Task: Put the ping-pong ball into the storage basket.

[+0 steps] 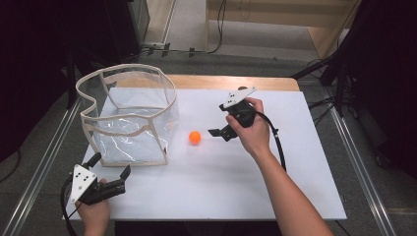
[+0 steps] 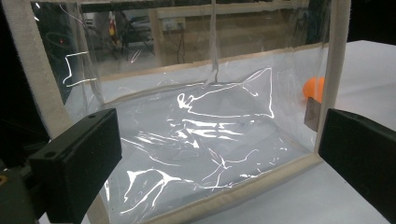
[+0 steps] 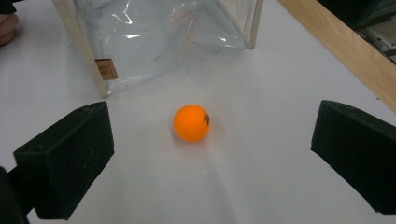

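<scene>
- High view: a white board (image 1: 206, 182) is lying on a wooden table (image 1: 231, 82) whose far edge is showing beyond it, with grey floor and dark cables around the table.
- A clear plastic bag (image 1: 130, 118) with cream trim is standing open on the left part of the board, and an orange ball (image 1: 195, 137) is sitting on the bare board just to the right of it, not touching it.
- The right gripper (image 1: 215, 132) is hovering near the ball on its right side, held by the right hand (image 1: 253, 132), with its jaws pointing towards the ball.
- The left gripper (image 1: 109, 166) is sitting at the near left corner of the board, just in front of the bag's lower edge, with its jaws standing apart and nothing between them.
- Left gripper view: the two black jaws are standing wide apart, and the bag's clear front wall (image 2: 201, 135) is facing them, close ahead. The ball (image 2: 314, 88) is peeking out at the right, seen through the plastic beside the cream edge strip.
- Right gripper view: the jaws are spread wide, empty, with the ball (image 3: 191, 122) resting on the white board ahead of them and roughly midway between them, touching neither. The bag (image 3: 159, 37), carrying a small brown label (image 3: 105, 69) at its corner, is standing beyond the ball.
</scene>
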{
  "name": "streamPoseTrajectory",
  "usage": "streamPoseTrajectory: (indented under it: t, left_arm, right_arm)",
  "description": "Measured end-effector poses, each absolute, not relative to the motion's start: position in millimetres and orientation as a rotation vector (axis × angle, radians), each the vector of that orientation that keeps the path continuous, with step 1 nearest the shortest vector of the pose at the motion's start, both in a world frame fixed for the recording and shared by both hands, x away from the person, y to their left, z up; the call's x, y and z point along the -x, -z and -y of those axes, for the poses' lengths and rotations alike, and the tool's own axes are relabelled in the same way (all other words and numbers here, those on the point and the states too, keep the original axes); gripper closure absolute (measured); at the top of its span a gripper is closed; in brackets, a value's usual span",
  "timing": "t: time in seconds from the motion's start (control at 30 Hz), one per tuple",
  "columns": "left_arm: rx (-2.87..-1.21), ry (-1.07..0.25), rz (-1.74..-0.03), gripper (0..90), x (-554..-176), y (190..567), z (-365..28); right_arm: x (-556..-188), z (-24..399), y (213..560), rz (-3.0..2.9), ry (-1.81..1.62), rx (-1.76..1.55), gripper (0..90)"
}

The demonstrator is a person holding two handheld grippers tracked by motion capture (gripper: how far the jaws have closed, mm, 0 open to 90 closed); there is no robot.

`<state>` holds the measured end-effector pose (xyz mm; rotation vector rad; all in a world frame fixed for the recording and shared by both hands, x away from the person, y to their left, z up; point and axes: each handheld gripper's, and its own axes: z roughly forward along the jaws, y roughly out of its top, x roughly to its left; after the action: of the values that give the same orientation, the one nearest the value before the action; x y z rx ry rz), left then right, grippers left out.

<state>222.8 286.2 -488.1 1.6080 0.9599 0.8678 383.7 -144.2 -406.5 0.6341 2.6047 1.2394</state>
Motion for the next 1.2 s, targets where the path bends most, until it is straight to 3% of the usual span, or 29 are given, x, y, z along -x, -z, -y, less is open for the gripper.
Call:
streamPoseTrajectory:
  t: [1.2]
  left_arm:
    - [-1.603,-0.862,-0.962,0.1,-223.1,487.9,-287.0]
  right_arm:
    - [-402.8,106.2,415.1,-2.752,-1.094,-0.557,0.0]
